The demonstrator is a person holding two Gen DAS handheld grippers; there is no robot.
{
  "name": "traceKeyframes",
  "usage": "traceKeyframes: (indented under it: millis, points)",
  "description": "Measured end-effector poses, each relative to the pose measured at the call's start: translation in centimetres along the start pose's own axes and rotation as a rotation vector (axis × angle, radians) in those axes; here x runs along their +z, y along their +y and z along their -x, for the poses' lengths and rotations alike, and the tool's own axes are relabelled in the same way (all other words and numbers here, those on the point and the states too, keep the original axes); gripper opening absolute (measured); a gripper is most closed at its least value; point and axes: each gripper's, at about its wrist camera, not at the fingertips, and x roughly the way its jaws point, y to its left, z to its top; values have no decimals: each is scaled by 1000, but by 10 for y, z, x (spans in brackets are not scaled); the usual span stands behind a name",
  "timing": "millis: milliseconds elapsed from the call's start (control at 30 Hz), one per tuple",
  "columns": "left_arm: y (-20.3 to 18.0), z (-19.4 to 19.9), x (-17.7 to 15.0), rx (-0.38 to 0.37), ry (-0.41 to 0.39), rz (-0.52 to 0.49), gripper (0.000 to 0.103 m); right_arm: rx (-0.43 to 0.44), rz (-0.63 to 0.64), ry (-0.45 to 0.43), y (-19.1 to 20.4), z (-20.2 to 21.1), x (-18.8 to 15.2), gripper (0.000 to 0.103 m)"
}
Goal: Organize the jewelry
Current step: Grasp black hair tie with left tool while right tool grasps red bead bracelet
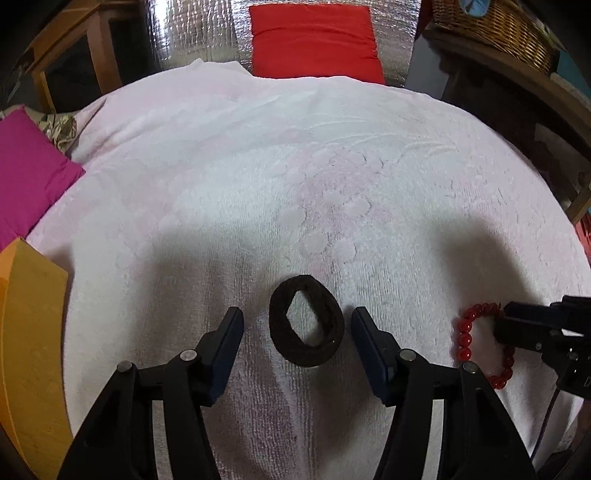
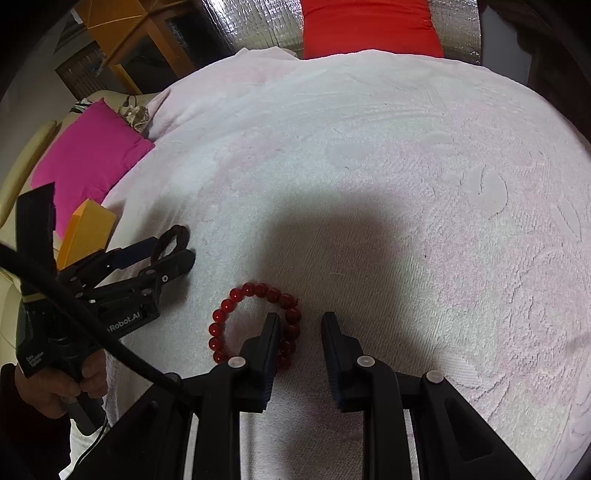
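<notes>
A dark brown hair tie (image 1: 306, 320) lies flat on the white towel (image 1: 258, 184), between the fingers of my open left gripper (image 1: 297, 314). A red bead bracelet (image 2: 236, 325) lies on the towel (image 2: 406, 184) to the right of it. My right gripper (image 2: 300, 317) is open, its left finger inside the bracelet's ring and its right finger outside, with the ring's right side between them. In the left wrist view the bracelet (image 1: 466, 334) shows at the right under the right gripper (image 1: 517, 325). In the right wrist view the left gripper (image 2: 171, 245) and the hair tie (image 2: 171, 240) show at the left.
An orange box (image 1: 29, 332) stands at the towel's left edge, also in the right wrist view (image 2: 88, 229). A magenta cushion (image 1: 26, 173) lies beyond it. A red cushion (image 1: 314, 37) is at the far edge. A wicker basket (image 1: 491, 26) stands at the back right.
</notes>
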Motion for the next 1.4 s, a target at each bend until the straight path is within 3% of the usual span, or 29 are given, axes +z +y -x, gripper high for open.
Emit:
traceKeyframes:
  millis: [33, 200, 367, 500, 1033, 1233, 1333, 1400]
  points:
    - [0, 0, 0, -2, -2, 2, 60, 1, -1, 0, 0, 0, 0, 26]
    - [-11, 5, 0, -6, -14, -51, 28, 0, 4, -2, 1, 0, 0, 26]
    - [-16, 13, 0, 0, -18, -71, 16, 12, -8, -11, -2, 2, 0, 24]
    - [-15, 19, -4, 0, -24, -66, 14, 17, -17, -19, -5, 5, -1, 15]
    - [-22, 75, -37, 24, -70, -47, 14, 65, -92, -58, -16, 26, -4, 13]
    - [-24, 98, -55, 40, -92, -39, 14, 59, -159, -89, -23, 30, 1, 17]
    - [-24, 107, -61, 49, -107, -37, 14, 42, -125, -65, -13, 23, 3, 34]
    - [-26, 113, -65, 69, -121, -48, 14, 18, -90, -60, -6, 18, 2, 35]
